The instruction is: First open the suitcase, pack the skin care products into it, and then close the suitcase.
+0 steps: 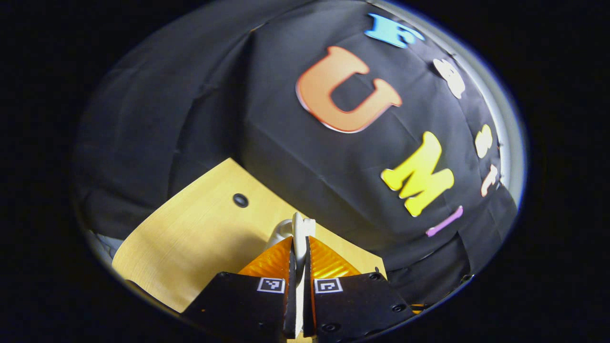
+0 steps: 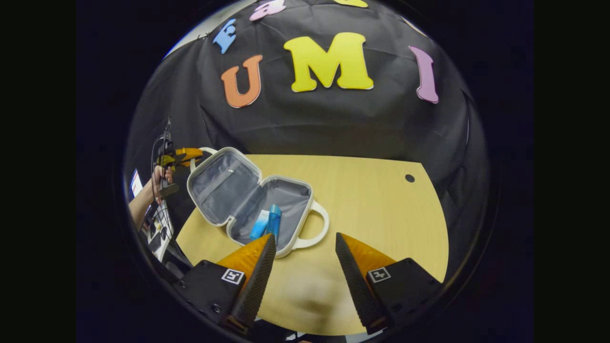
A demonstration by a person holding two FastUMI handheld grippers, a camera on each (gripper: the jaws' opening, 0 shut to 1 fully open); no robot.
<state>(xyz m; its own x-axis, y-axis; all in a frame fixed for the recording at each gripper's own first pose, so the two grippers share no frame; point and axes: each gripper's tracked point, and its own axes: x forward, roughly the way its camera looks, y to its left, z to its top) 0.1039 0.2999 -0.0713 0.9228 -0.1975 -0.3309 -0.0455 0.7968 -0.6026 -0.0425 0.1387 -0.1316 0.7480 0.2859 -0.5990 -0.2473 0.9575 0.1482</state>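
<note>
since the left gripper (image 1: 299, 267) pinches the lid handle (image 1: 298, 228) of the suitcase (image 2: 248, 190), swing the lid slowly down over the skin care products (image 2: 268, 223) while the right gripper (image 2: 305, 257) waits wide open, empty.

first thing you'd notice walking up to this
The open suitcase lying flat on the left part of the wooden table, with blue skin care products already in its near half. The left gripper is clamped on the lid's white handle at the far left, while the right gripper hangs open above the table's near edge.
</note>
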